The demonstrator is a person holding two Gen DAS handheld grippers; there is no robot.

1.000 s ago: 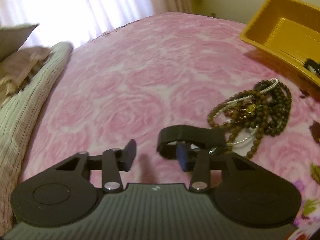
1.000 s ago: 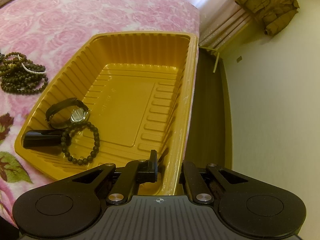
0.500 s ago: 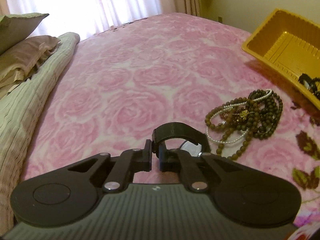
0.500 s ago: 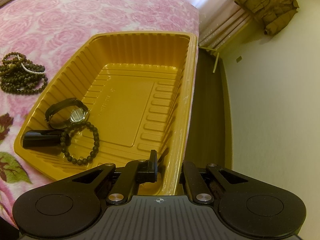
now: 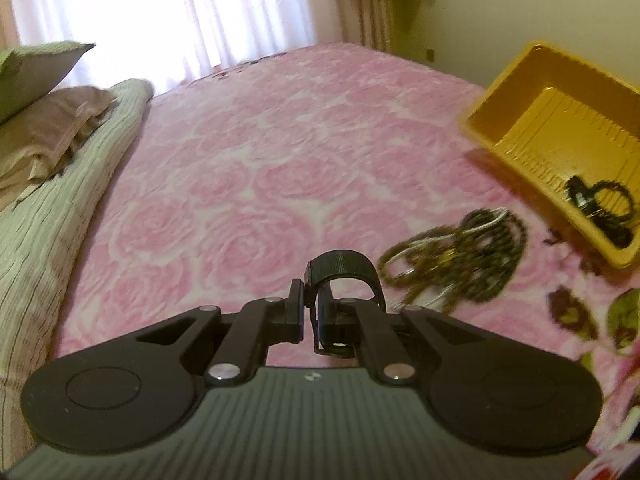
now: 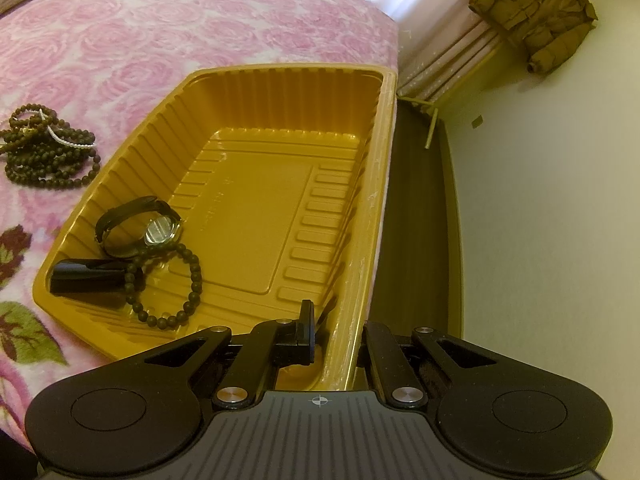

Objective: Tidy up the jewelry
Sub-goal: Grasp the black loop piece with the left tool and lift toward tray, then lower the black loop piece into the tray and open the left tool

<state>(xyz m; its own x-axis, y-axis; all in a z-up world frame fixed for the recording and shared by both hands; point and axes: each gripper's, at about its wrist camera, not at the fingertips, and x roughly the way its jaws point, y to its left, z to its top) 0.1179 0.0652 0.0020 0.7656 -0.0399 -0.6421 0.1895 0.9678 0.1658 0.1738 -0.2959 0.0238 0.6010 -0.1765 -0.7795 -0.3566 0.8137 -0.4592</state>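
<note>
The left hand-held gripper [image 5: 307,312] is closed on a black strap [image 5: 344,270], whose band is pinched between the two fingers and arches up and to the right of them; what looks like a round watch face hangs below the right finger, though it is partly hidden. The strap is held above a bed covered in a pink rose-patterned blanket [image 5: 260,168]. To the right of the strap, on the blanket, a tangled pile of dark bead strings [image 5: 460,252] with a white strand among them is seen, blurred in the left view. Farther right, a yellow tray [image 5: 520,148] stands on the blanket. In the right view the tray's near rim [image 6: 344,344] is gripped by the right hand-held gripper [image 6: 336,336], one finger inside the wall and the other outside, with the jaws closed on it. In the tray's near left corner a watch [image 6: 158,230] with a black strap, a beaded bracelet [image 6: 168,284] and a small black case [image 6: 86,276] are lying together, the bracelet overlapping both the watch and the case. The rest of the tray floor is bare. Pillows [image 5: 44,120] and a striped green cover [image 5: 60,216] are seen at the bed's left edge, and a brown jacket [image 6: 536,12] hangs on the far wall.
</note>
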